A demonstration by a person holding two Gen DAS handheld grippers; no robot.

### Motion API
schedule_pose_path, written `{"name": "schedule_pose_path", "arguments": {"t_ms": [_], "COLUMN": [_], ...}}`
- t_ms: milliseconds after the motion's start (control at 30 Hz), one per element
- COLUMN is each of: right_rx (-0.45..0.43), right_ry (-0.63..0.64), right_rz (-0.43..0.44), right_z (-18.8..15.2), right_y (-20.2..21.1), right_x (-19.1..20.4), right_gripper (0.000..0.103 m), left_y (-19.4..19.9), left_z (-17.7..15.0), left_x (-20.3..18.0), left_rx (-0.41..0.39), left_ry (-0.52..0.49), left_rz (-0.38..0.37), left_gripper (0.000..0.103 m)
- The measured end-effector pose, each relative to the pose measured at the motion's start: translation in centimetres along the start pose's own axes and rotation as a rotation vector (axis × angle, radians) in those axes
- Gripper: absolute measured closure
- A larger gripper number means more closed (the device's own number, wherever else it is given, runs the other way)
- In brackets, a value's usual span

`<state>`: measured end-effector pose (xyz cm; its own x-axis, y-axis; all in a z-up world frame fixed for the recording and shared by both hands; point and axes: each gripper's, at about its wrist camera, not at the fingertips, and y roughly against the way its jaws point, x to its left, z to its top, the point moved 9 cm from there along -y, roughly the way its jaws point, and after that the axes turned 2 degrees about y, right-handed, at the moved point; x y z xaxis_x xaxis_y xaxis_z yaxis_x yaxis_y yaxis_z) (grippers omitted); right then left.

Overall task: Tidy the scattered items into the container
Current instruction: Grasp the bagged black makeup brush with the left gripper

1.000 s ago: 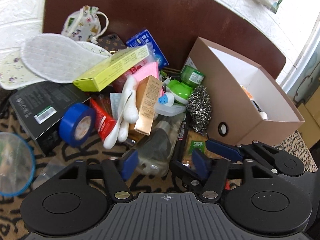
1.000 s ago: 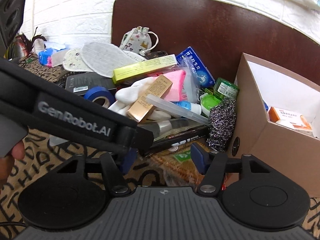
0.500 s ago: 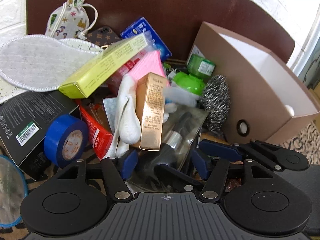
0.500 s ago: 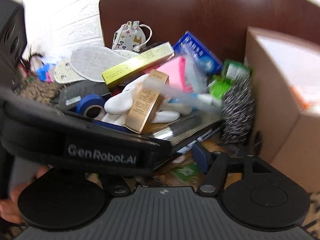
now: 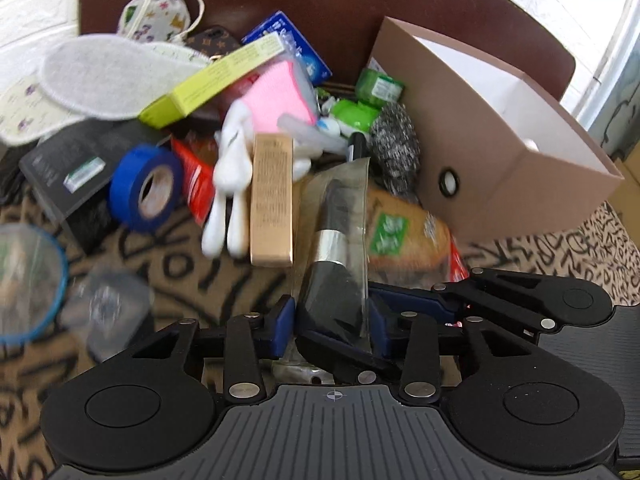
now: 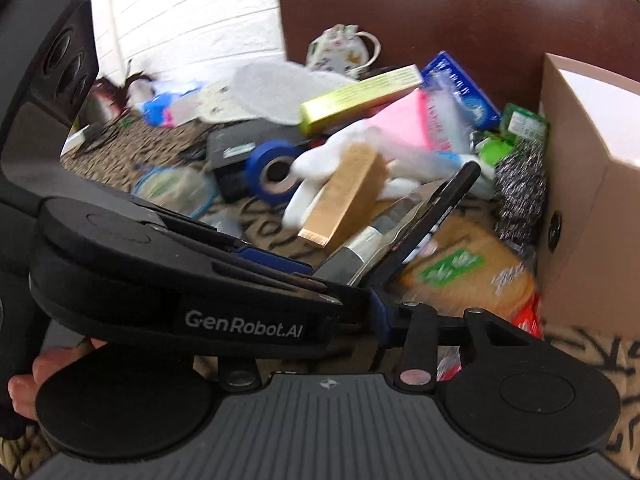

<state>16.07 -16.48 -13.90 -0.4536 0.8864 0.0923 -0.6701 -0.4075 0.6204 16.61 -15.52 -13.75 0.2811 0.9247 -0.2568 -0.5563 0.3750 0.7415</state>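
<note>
Standing open-topped at the right of the heap, the brown cardboard box [image 5: 492,152] is the largest thing here, its white inside showing, its round finger-hole facing the pile; it rests on a patterned cloth [image 5: 168,272]. Behind the clutter rises a dark brown board [image 5: 360,4]. Left of the box lie a white insole [image 5: 112,76], a black carton [image 5: 76,172], a yellow-green carton [image 5: 212,80] propped across the pile, a roll of blue tape [image 5: 146,188], a gold carton [image 5: 272,200] and a steel scourer [image 5: 394,144] just beside the box wall. The left gripper [image 5: 332,316] is clamped on the makeup brush in its clear sleeve [image 5: 336,216], which points up toward the heap with its dark head between the blue pads. The right gripper [image 6: 356,304] sits close alongside; only its right finger [image 6: 382,314] shows, the left gripper's body covering the rest, so whether it is apart or together I cannot tell
</note>
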Motion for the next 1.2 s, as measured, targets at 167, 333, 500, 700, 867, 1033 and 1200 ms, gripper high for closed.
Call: {"name": "schedule_pose_path", "arguments": {"t_ms": [167, 333, 500, 700, 867, 1033, 1200], "right_rx": [0.017, 0.031, 0.020, 0.014, 0.007, 0.009, -0.007], "right_ry": [-0.003, 0.055, 0.065, 0.070, 0.035, 0.039, 0.074], "right_rz": [0.023, 0.074, 0.084, 0.011, -0.107, -0.214, -0.233], "right_z": [-1.3, -2.9, -3.0, -2.9, -2.9, -2.5, -1.7], "right_y": [1.9, 3.8, 5.2, 6.6, 7.3, 7.3, 6.4], "right_x": [1.5, 3.3, 3.7, 1.8, -1.1, -3.2, -2.9], "right_gripper": [0.053, 0.050, 0.038, 0.037, 0.040, 0.043, 0.046], "left_y": [1.9, 3.8, 5.0, 5.7, 4.5, 2.7, 3.0], "left_z": [-2.1, -4.6, -5.2, -4.4, -3.5, -3.6, -4.0], "left_x": [-0.6, -0.7, 0.6, 0.7, -0.2, -0.3, 1.2], "left_rx": [0.022, 0.046, 0.022, -0.013, -0.018, 0.017, 0.029], "left_ry": [0.019, 0.042, 0.101, 0.107, 0.093, 0.133, 0.130], "left_rz": [0.003, -0.021, 0.019, 0.017, 0.008, 0.000, 0.032], "left_gripper": [0.053, 0.063, 0.032, 0.026, 0.020, 0.031, 0.053]}}
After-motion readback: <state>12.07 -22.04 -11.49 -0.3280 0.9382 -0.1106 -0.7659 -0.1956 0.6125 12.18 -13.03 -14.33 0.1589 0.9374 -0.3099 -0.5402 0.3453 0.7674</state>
